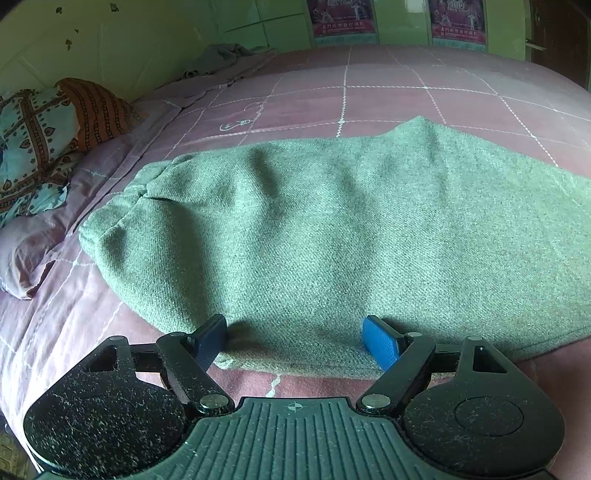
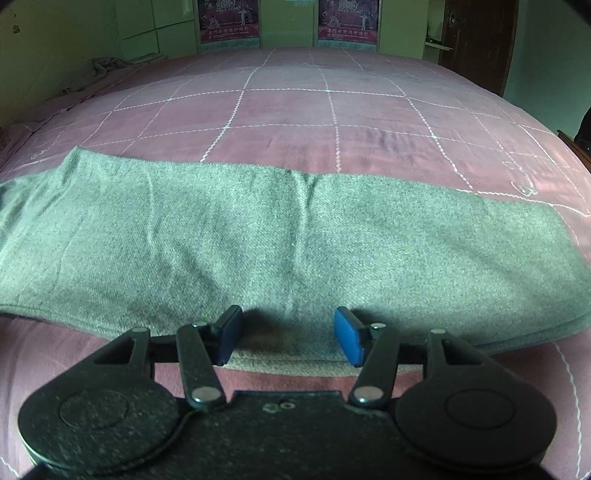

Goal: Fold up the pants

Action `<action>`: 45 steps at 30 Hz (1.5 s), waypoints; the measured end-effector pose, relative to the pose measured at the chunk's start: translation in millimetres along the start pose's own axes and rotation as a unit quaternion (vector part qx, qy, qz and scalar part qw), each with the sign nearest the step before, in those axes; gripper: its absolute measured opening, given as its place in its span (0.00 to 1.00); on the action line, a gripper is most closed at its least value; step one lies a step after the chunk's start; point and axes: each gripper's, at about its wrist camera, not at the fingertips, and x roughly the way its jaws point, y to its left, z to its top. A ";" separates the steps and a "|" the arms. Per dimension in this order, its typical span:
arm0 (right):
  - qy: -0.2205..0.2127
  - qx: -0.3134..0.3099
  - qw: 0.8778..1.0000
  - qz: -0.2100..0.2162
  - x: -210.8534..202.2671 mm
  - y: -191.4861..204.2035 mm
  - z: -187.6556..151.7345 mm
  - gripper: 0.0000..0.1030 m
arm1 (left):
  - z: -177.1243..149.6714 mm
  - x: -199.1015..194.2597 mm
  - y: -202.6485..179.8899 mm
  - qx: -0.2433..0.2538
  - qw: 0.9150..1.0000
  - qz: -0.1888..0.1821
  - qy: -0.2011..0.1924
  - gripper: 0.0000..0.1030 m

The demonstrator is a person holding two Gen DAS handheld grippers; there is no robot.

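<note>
Where pants (image 1: 314, 229) end, bedspread (image 2: 332, 110).

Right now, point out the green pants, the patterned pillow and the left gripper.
green pants (image 1: 332, 229): left wrist view, middle of the cloth.
patterned pillow (image 1: 37, 140): left wrist view, on its blue and brown cover.
left gripper (image 1: 295, 343): left wrist view, midway between the blue fingertips, over the pants' near edge.

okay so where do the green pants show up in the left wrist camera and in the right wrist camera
Left wrist view: the green pants fill the middle, gathered waistband end at left, near edge between the open left hand-held gripper.
Right wrist view: the green pants run as a band from edge to edge, squared end at right, near edge at the open right hand-held gripper.
Shared landmark: two posters on the far wall.
</note>
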 end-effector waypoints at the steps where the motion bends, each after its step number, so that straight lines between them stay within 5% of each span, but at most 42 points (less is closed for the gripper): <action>1: 0.004 0.000 1.000 0.000 -0.9 0.3 0.3 0.54 | 0.0 0.3 1.0 -0.002 1.000 -0.002 0.000 0.78; 7: 0.013 -0.002 1.000 -0.011 -5.6 4.7 3.3 0.54 | -0.8 -0.3 4.7 0.003 1.000 -0.015 -0.005 0.78; 14: -0.023 0.014 0.999 -0.032 -31.6 -4.5 10.2 0.54 | 13.5 -18.2 1.4 -0.014 0.999 -0.035 -0.016 0.78; 20: 0.004 0.018 0.997 -0.069 -17.1 -33.7 14.8 0.55 | 33.1 -41.2 -61.7 0.013 0.995 -0.099 -0.026 0.78; 25: -0.002 0.024 0.995 -0.092 -5.8 -53.3 24.8 0.61 | 36.4 -35.3 -128.2 0.030 0.991 -0.129 0.004 0.78; 30: 0.011 0.000 0.996 -0.086 7.5 -59.0 16.9 0.66 | 15.5 -28.4 -147.1 0.036 0.993 -0.113 0.012 0.79; 36: -0.027 -0.020 0.995 -0.090 1.1 -65.1 34.3 0.59 | 40.9 -32.4 -155.2 0.033 0.992 -0.120 0.011 0.79; 42: -0.002 -0.001 0.997 -0.082 21.6 -96.0 35.0 0.66 | 49.7 -17.9 -187.8 0.039 0.993 -0.113 0.023 0.79; 45: -0.016 0.008 0.995 -0.100 13.6 -107.7 46.7 0.55 | 62.4 -23.9 -199.2 0.046 0.991 -0.128 0.012 0.79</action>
